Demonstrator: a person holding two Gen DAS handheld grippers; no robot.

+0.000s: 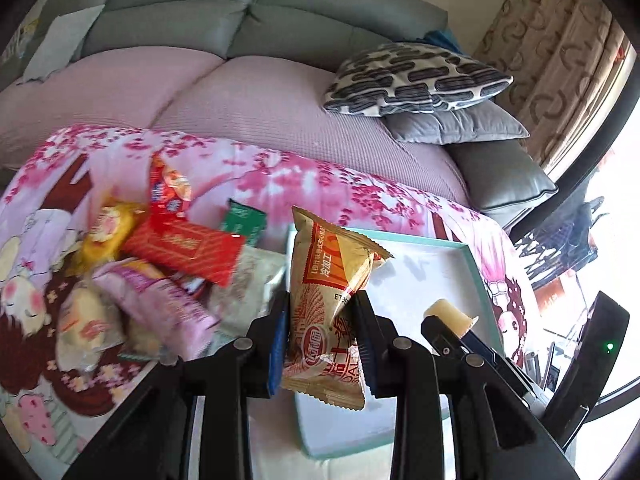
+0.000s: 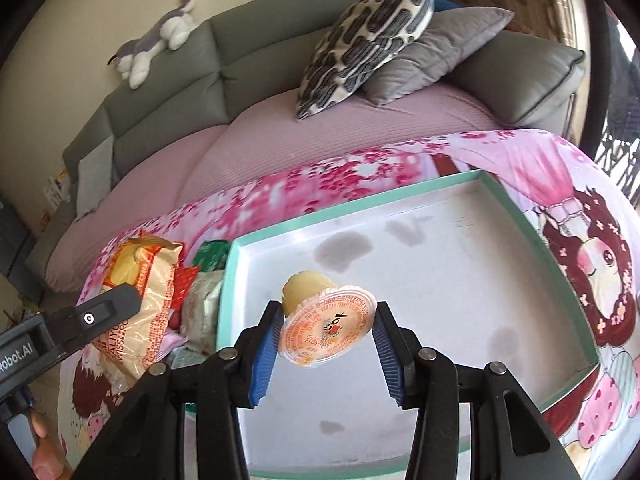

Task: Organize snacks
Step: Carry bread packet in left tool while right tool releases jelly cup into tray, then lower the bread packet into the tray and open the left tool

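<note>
My left gripper [image 1: 322,334] is shut on a tan and red snack packet [image 1: 332,280], held upright over the left edge of the white tray with a teal rim [image 1: 476,276]. My right gripper [image 2: 326,330] is shut on a small jelly cup [image 2: 326,326] with an orange foil lid, held above the tray [image 2: 556,248]. The cup also shows in the left wrist view [image 1: 450,316], to the right of the packet. The tray floor under both is bare. The left gripper and its packet [image 2: 140,300] show at the left of the right wrist view.
A pile of snack packets [image 1: 160,264] lies on the pink floral cloth [image 1: 280,176] left of the tray: red, yellow, pink, green and pale ones. Behind is a sofa with a pink cover [image 1: 240,96], patterned and grey cushions [image 1: 416,80], and a plush toy [image 2: 156,44].
</note>
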